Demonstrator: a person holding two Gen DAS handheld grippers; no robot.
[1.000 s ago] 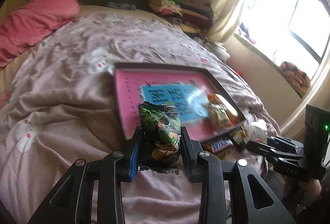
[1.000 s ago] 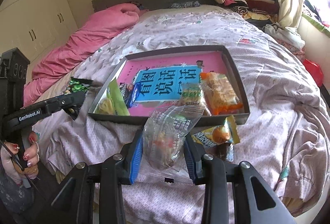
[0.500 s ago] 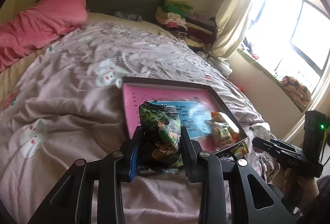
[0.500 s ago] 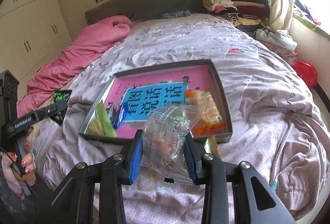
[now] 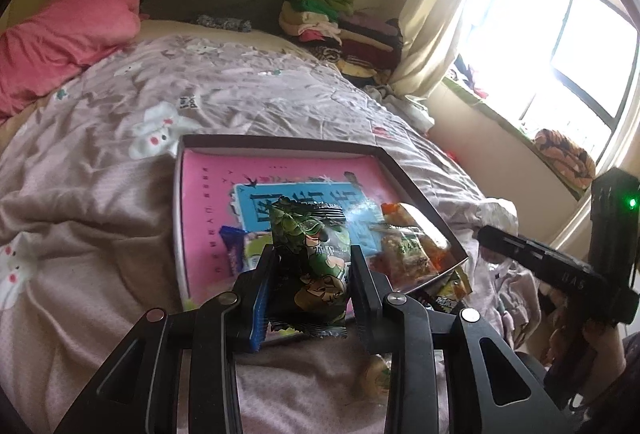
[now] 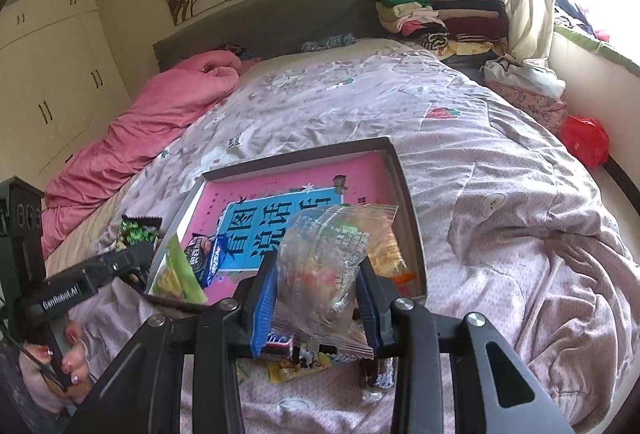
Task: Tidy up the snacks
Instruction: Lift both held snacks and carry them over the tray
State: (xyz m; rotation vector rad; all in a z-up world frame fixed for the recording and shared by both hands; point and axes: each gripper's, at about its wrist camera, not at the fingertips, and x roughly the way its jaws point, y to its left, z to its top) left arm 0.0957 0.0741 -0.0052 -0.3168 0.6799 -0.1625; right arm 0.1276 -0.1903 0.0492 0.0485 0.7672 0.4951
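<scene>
My left gripper (image 5: 312, 274) is shut on a green cartoon-print snack packet (image 5: 312, 258), held above the near edge of a shallow dark-rimmed tray (image 5: 280, 143) with a pink and blue printed bottom. My right gripper (image 6: 316, 286) is shut on a clear plastic snack bag (image 6: 328, 266), held over the tray's near edge (image 6: 396, 170). In the tray lie an orange snack bag (image 5: 412, 242), a blue wrapped bar (image 6: 212, 258) and a light green packet (image 6: 180, 274). The left gripper also shows in the right wrist view (image 6: 132, 258), still holding the green packet (image 6: 138, 230).
The tray rests on a bed with a pale purple quilt (image 6: 500, 194). Loose wrapped snacks (image 6: 292, 366) lie on the quilt just below the right gripper. A pink duvet (image 6: 160, 106) lies at the far left, folded clothes (image 6: 432, 10) at the headboard, a window (image 5: 560, 54) to the right.
Both grippers have lifted and pulled back a little with their packets still held. The tray now sits lower and closer under them in both views.
</scene>
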